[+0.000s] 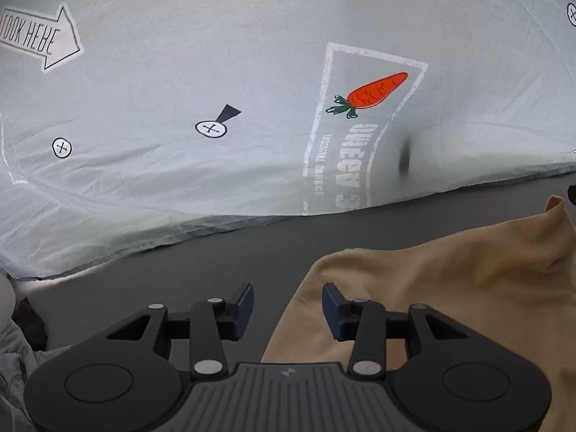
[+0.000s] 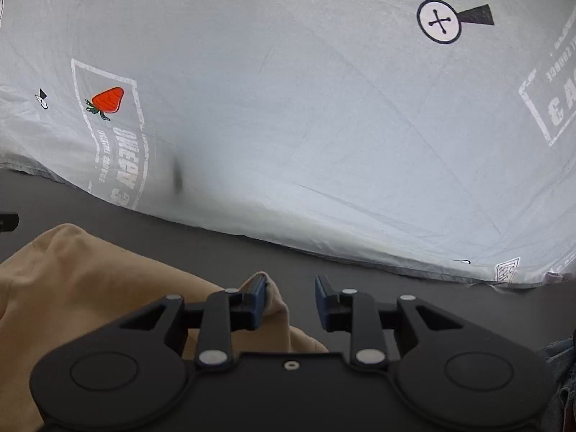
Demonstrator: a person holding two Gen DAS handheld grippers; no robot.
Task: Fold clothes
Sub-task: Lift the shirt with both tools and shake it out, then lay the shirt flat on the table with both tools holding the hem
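A tan garment [image 1: 450, 288] lies on the dark grey table [image 1: 223, 252]. In the left wrist view it fills the lower right, and its left edge runs between the fingers of my left gripper [image 1: 288, 309], which is open. In the right wrist view the tan garment [image 2: 90, 280] fills the lower left. A corner of it bunches up against the left finger [image 2: 258, 300] of my right gripper [image 2: 289, 300], which is open with the jaws wide apart.
A pale grey printed sheet [image 1: 216, 108] with a carrot picture [image 1: 378, 91] hangs as a backdrop behind the table, also in the right wrist view [image 2: 324, 126]. Grey cloth [image 1: 14, 360] lies at the lower left. Denim [image 2: 561, 367] shows at the right edge.
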